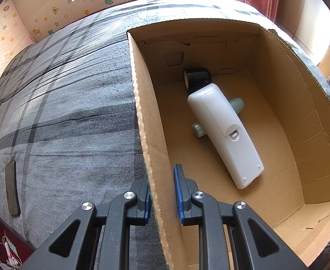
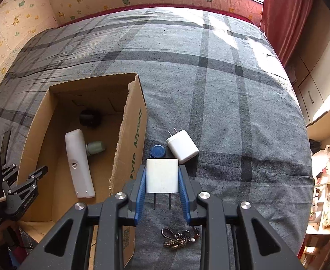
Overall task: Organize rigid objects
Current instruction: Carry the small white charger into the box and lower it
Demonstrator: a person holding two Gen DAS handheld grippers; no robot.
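Plastic, white and boxy, a charger plug (image 2: 162, 176) sits low in the centre of the right wrist frame, pinched between the blue ribbed pads of the right gripper (image 2: 162, 183), its two metal prongs pointing back toward the camera. Just above it on the grey plaid bedspread (image 2: 232, 90) lie a second white charger (image 2: 182, 146) and a round blue cap (image 2: 157, 151); a metal key bunch (image 2: 179, 238) lies below. At the left stands an open corrugated cardboard box (image 2: 133, 139). The left gripper (image 1: 162, 193) is clamped on the box's rough-edged wall. Inside lie a long white remote (image 1: 223, 132), a pale green bottle (image 1: 197, 129) beneath it, and a black cylinder (image 1: 197, 77).
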